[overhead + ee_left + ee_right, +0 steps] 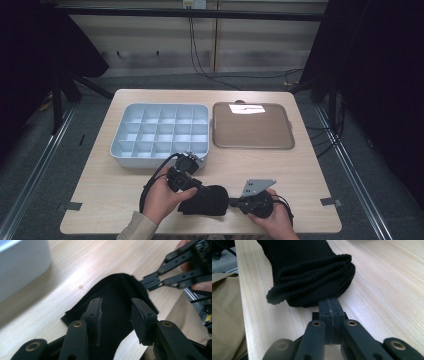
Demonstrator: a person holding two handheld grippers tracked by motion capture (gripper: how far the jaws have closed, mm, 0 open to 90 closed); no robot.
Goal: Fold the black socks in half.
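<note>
The black ribbed sock (206, 201), folded, lies on the wooden table (295, 165) at the near edge, at 6 o'clock from the grey compartment tray (161, 131). At the sock's 3 o'clock end, the right gripper (233, 202) has its jaws pressed together on the lower fabric layer; in the right gripper view the pads meet flush at the cuff of the sock (312, 272). At the sock's 9 o'clock end, the left gripper (115, 312) stands with its jaws parted over the sock (117, 302), pads clear of the fabric on both sides. The brown flat tray (252, 126) sits just beside the compartment tray at its 3 o'clock. A tan sleeve (137, 227) covers the left forearm
</note>
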